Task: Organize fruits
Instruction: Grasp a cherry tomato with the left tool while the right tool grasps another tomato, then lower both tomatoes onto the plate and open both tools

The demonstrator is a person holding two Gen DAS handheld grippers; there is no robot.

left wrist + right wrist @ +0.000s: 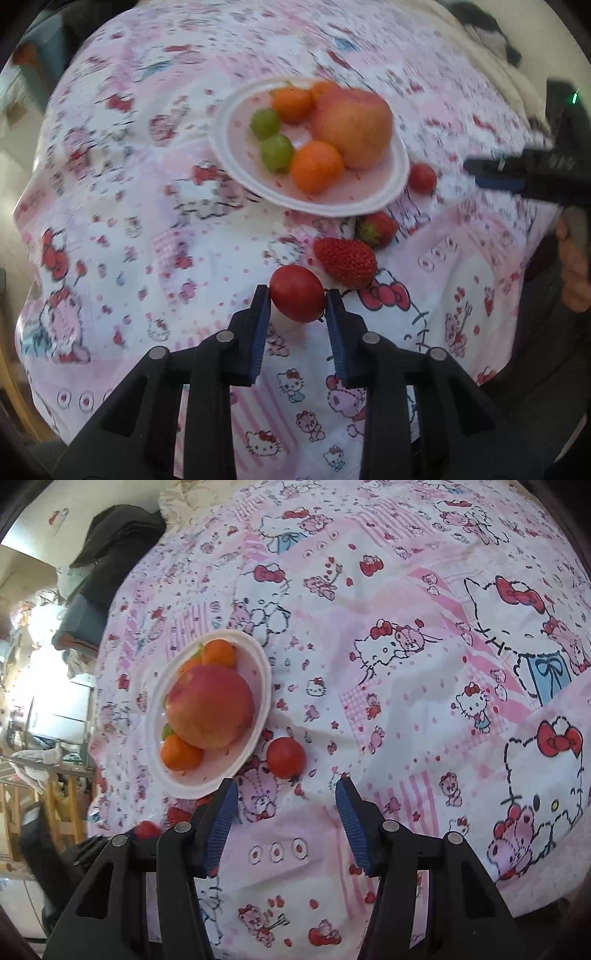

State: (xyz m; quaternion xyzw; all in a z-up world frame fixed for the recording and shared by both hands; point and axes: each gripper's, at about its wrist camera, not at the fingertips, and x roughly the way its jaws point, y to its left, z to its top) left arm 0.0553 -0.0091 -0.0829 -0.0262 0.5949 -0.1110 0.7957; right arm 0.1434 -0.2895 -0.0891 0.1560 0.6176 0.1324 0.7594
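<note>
A cartoon-print cloth (110, 221) covers the table; the left gripper (297, 295) clamps a cherry tomato (297, 293), while the right gripper (284, 794) hangs half-open, empty, another tomato (286, 757) just ahead.

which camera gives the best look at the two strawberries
The left wrist view: both strawberries lie in plain sight on the cloth below the plate. The right wrist view shows only red slivers of them behind its own left finger.

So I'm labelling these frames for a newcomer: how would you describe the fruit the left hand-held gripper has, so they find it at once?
Start at the white plate of fruit on the pink cartoon-print cloth. Nearer the camera lie two strawberries, and just past them the left hand-held gripper is shut on a cherry tomato. It is smooth, round and plain red, unlike the seeded strawberries.
</note>
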